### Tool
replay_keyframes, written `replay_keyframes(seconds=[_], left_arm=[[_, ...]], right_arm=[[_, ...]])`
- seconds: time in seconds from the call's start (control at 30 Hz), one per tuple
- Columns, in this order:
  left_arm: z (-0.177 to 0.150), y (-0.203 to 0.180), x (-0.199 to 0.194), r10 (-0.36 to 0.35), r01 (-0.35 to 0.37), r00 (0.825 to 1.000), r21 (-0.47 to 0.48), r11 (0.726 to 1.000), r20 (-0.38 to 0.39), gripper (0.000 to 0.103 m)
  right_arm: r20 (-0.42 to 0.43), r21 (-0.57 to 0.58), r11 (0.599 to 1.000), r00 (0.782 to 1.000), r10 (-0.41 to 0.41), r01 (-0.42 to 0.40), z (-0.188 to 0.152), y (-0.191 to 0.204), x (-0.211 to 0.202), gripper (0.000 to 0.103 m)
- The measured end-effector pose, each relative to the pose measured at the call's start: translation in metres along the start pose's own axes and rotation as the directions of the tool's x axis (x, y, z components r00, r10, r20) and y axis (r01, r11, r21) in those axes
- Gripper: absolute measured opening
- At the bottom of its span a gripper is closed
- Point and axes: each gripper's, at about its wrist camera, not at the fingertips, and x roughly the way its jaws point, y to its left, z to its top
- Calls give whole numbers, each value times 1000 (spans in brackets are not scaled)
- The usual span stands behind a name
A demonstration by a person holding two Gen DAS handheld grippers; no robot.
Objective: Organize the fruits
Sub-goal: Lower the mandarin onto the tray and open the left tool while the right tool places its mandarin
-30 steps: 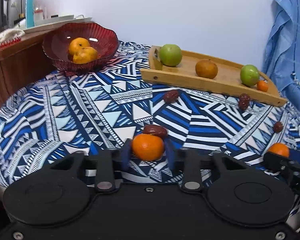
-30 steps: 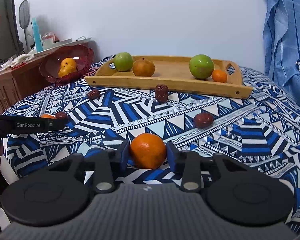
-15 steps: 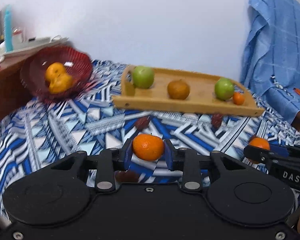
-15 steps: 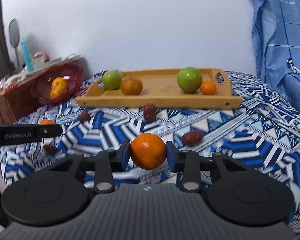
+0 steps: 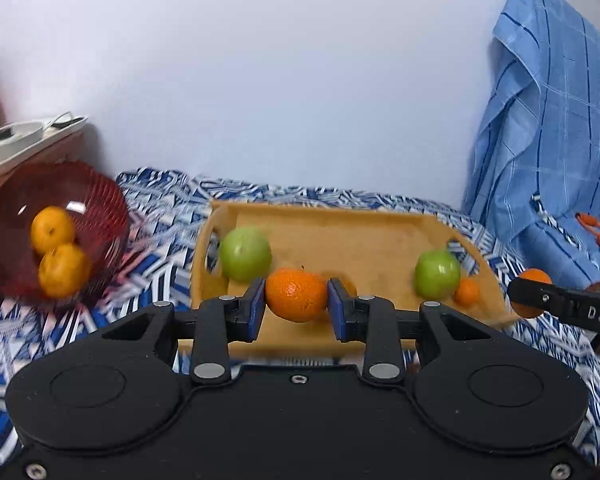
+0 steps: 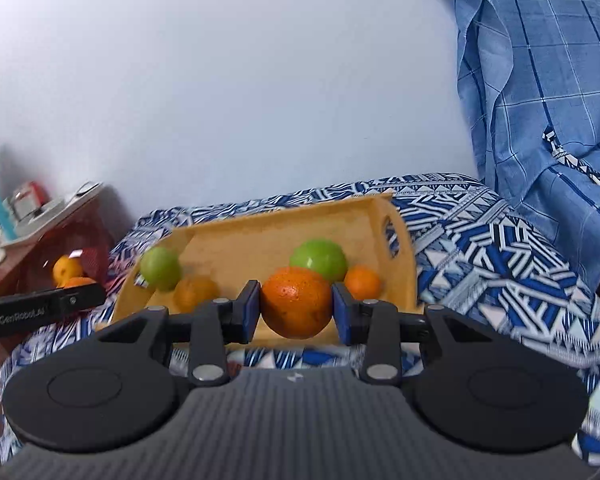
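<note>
1. While the left gripper (image 5: 296,310) clamps a round, dimpled orange mandarin (image 5: 296,294) between blue pads, it hangs over the smooth wooden tray (image 5: 340,232).
2. At twelve o'clock, the right gripper (image 6: 296,314) pinches a larger pitted orange (image 6: 296,302).
3. Glossy green apples (image 6: 319,258) sit on the tray.
4. At nine o'clock stands a ribbed red glass bowl (image 5: 100,196).

"DAS" shows on the right gripper (image 5: 529,294), "GenRobot.AI" on the left gripper (image 6: 82,294).

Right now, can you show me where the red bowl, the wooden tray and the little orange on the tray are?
red bowl (image 5: 100,200), left wrist view, its back wall.
wooden tray (image 5: 340,240), left wrist view, its bare floor.
little orange (image 6: 362,282), right wrist view, its middle.
</note>
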Motion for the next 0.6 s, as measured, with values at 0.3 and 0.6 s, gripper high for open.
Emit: replay_keyframes(seconds=[0.3,0.6], left_arm=[[47,15,80,-54,49,994,-55,997,-93,31],[52,8,162,5,-15,984,-58,998,-178,31]], right_arm=[[-102,33,998,993,-55,58,66,-19,81,42],[-215,61,987,968,-132,148,77,-41,160,42]])
